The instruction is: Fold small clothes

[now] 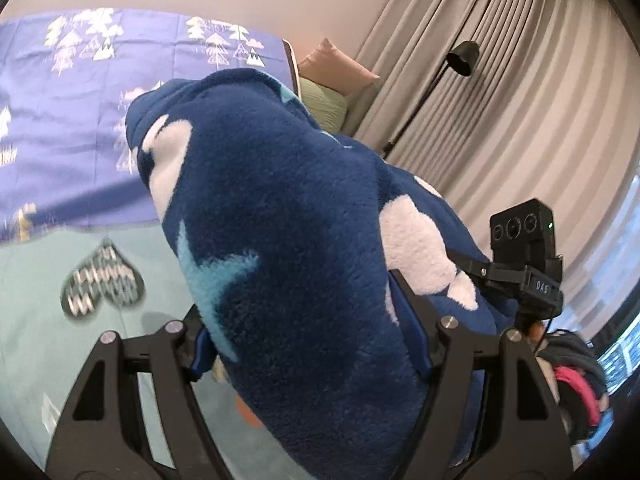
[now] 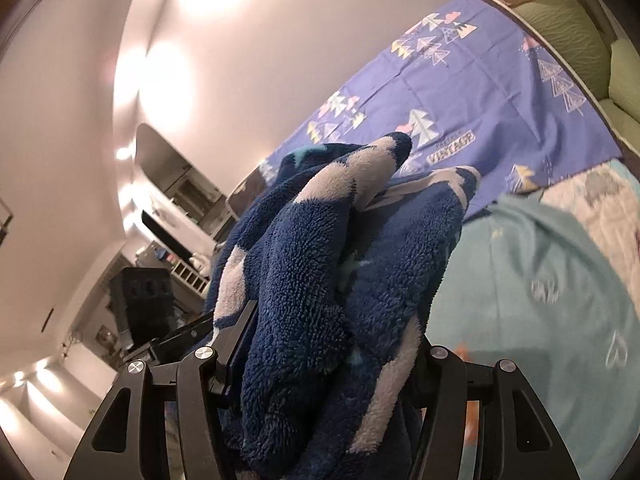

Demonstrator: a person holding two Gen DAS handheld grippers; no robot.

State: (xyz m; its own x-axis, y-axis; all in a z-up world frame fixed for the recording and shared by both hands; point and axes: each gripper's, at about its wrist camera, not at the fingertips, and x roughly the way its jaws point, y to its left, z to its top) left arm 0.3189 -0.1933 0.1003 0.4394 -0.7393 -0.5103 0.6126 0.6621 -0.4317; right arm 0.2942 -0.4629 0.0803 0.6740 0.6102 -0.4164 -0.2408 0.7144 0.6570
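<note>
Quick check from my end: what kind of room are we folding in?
Most likely a bedroom. A bed sheet printed with trees lies under the work, pillows sit at its end, and floor-length curtains hang behind a floor lamp.

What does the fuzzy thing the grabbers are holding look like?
Find the bed with the purple tree-print sheet. Lifted above it, bunched between the left gripper and right gripper, is a navy fleece garment. Unlike the flat, smooth bedding, it is fluffy, with white clouds and light blue stars.
</note>
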